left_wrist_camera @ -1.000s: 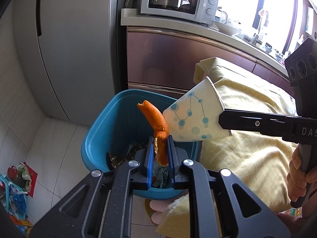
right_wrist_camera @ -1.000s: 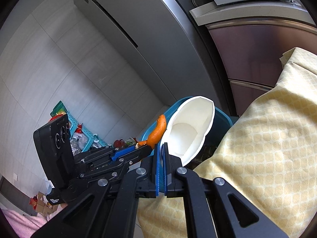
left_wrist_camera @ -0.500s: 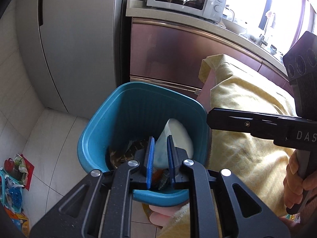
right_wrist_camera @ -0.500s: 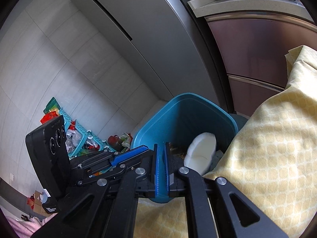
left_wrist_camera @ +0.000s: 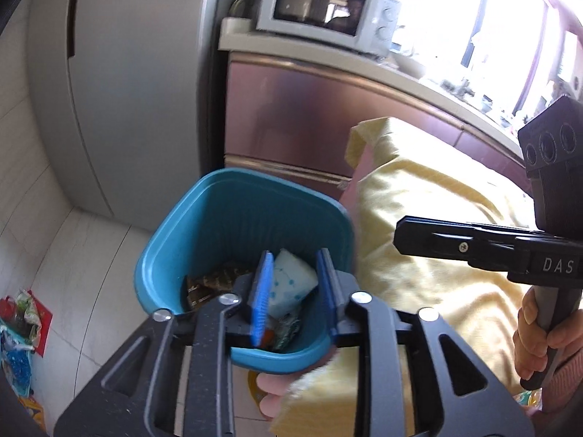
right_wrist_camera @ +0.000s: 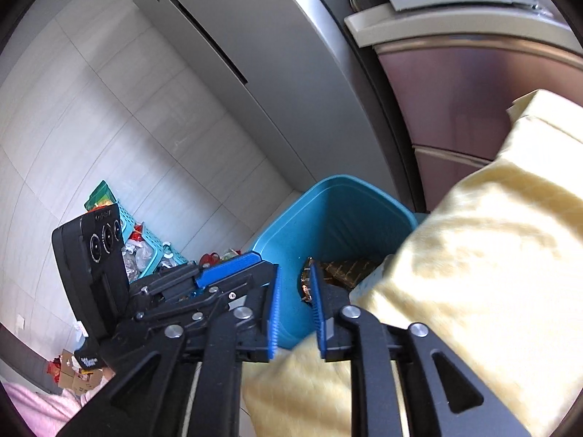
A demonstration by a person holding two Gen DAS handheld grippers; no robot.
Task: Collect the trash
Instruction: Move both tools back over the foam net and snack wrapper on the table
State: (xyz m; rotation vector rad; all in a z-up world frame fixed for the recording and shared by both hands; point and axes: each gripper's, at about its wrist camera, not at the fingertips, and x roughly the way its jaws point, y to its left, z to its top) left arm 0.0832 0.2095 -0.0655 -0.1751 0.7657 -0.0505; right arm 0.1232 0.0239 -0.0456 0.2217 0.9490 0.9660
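The blue bin (left_wrist_camera: 204,225) fills the lower centre of the left wrist view and sits lower centre-right in the right wrist view, pressed against the yellow cloth (left_wrist_camera: 430,218) that drapes the right side of both frames. It is judged to be a stiff plastic tub, light enough to be shifted by its rolled rim, which would be the sensible place to grasp it.

Inside the bin, the paper cup (left_wrist_camera: 291,284) with blue dots is seen lying on its side, framed between the left fingers but well below them. It is judged to be very light, thin-walled and easily crushed; if it had to be lifted again, the rim or a pinch across the flattened wall would serve. Beside it, toward the lower left of the bin, dark patterned wrappers (left_wrist_camera: 211,284) are piled; these look soft and crinkly. A small orange scrap (left_wrist_camera: 269,335), probably peel, is glimpsed at the bin's bottom edge, limp and possibly slippery.

The left gripper (left_wrist_camera: 294,291) is held over the bin; its jaws have just been opening and stand apart with nothing clamped. The right gripper (right_wrist_camera: 294,309) at lower centre of its view has likewise just been opening, and nothing lies between its blue pads (right_wrist_camera: 274,313).
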